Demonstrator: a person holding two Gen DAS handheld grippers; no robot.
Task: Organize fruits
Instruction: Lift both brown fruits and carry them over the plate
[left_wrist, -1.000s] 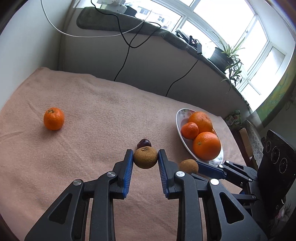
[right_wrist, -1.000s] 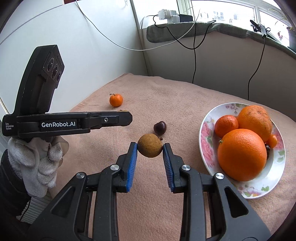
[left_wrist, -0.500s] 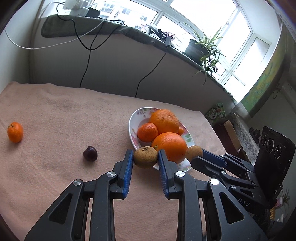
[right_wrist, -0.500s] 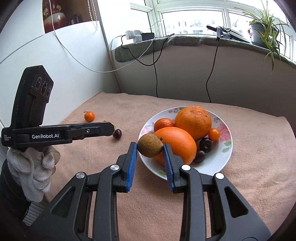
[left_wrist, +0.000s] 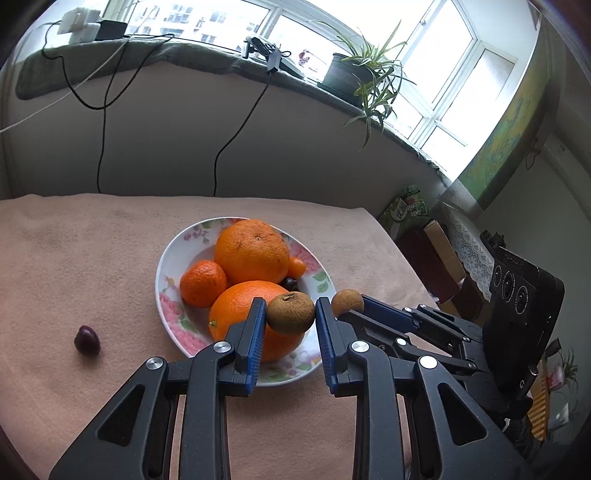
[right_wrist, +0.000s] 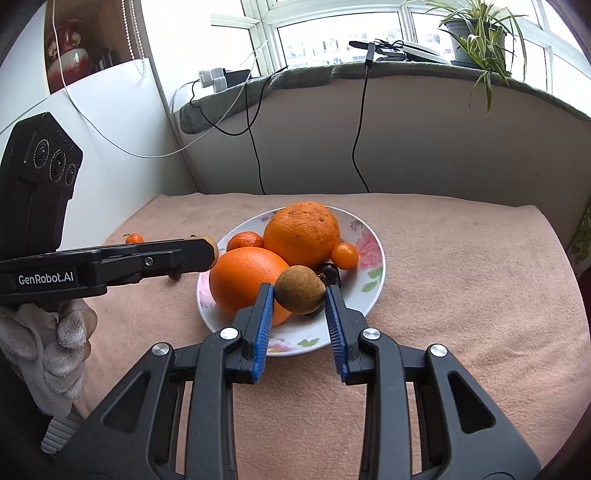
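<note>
Saw only a sliver of the left-held brown fruit (right_wrist: 212, 253) past the side-on jaws at left of frame. Found dark fruit (right_wrist: 330, 274) on the plate (right_wrist: 373, 291) mostly covered. Lost both handles off the lower edge.

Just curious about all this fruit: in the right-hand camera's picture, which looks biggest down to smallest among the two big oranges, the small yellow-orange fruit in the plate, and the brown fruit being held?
1-2. The two big oranges, back and front: too alike to rank.
3. Brown fruit, though it is nearer the camera, so unsure.
4. Small yellow-orange fruit.
</note>
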